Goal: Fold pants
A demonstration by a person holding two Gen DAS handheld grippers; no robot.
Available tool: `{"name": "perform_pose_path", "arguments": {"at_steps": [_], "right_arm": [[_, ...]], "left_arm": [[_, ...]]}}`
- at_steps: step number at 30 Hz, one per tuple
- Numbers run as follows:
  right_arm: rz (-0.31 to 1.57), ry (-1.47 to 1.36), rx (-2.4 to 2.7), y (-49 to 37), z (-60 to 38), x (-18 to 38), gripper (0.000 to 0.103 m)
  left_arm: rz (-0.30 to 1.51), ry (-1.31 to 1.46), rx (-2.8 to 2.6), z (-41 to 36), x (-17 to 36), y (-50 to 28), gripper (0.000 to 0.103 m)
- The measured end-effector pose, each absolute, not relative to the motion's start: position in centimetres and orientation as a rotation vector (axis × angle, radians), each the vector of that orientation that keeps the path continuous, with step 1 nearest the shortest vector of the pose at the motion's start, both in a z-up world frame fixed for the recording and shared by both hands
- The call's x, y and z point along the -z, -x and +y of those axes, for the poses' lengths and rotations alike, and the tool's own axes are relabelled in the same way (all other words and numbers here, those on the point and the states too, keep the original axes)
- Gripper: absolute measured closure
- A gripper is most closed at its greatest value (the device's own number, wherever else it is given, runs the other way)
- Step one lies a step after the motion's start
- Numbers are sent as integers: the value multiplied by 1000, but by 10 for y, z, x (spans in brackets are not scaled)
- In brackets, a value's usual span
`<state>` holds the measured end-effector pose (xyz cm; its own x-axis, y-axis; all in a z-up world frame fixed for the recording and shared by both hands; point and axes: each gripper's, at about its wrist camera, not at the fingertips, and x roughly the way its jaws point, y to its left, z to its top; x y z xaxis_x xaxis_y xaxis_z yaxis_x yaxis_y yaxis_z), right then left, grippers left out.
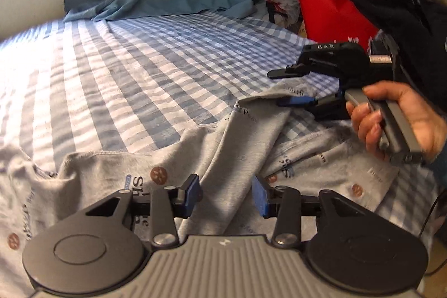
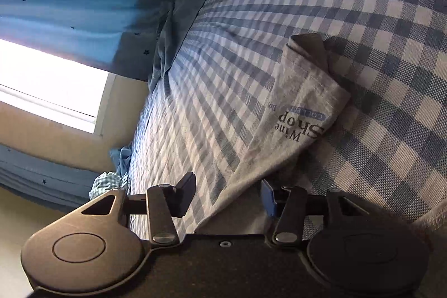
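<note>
folding is barely begun: your grey printed cotton pants point(image 1: 240, 147) lie rumpled and unfolded on the blue-and-white checked bed point(image 1: 134, 69), with both the left tool point(image 1: 226, 193) and the right tool point(image 2: 227, 196) spread wide, gripping nothing.

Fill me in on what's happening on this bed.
A person with a gripper in each hand is working on grey printed pants that lie rumpled on a checked sheet. The left gripper has its jaws open around a raised ridge of the fabric. The right gripper is tipped on its side, jaws open, with one pant leg end running between them. Neither has clamped yet, and no fold is made.
</note>
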<state>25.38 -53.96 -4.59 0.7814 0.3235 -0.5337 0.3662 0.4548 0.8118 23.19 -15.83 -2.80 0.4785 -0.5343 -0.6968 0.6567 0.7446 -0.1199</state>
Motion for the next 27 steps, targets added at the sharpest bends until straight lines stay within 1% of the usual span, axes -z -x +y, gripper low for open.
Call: {"name": "perform_pose_path", "arguments": {"at_steps": [3,5,6,8,12,15,18,19,20,21,22,23,24,27], "right_arm": [[695,-1119,59,-252,-544,47,61],[687,-1105,80,-252,-546,46,66],[683,-1103,88,-251,-547,46,67],[676,-1105,102,-249,-551,46,69],[668,-1105,131,-245,-558,46,69],[666,-1102,140,-246,-562,47,69],[663,-1093,154,-247,-565,46,69],[662,-1089,161,-248,-565,45,69],[660,-1083,169,-248,-566,45,70],[659,-1071,177,-250,-566,44,72],[663,-1055,190,-250,-567,44,81],[666,-1037,207,-254,-567,43,95],[668,-1015,220,-255,-567,42,102],[648,-921,213,-251,-568,27,103]], "left_arm": [[786,-225,729,-160,30,-229,59],[795,-242,737,-161,32,-228,70],[802,-247,742,-161,32,-228,71],[795,-259,741,-160,33,-227,72],[774,-304,723,-162,34,-227,71],[808,-292,731,-162,35,-234,69],[836,-285,737,-161,38,-239,70],[842,-281,737,-160,38,-239,78],[848,-279,737,-160,37,-239,91],[853,-277,732,-160,36,-239,94],[852,-273,722,-160,36,-239,99],[850,-264,713,-159,34,-239,102],[847,-253,711,-158,33,-238,102],[809,-242,726,-155,22,-228,103]]}}
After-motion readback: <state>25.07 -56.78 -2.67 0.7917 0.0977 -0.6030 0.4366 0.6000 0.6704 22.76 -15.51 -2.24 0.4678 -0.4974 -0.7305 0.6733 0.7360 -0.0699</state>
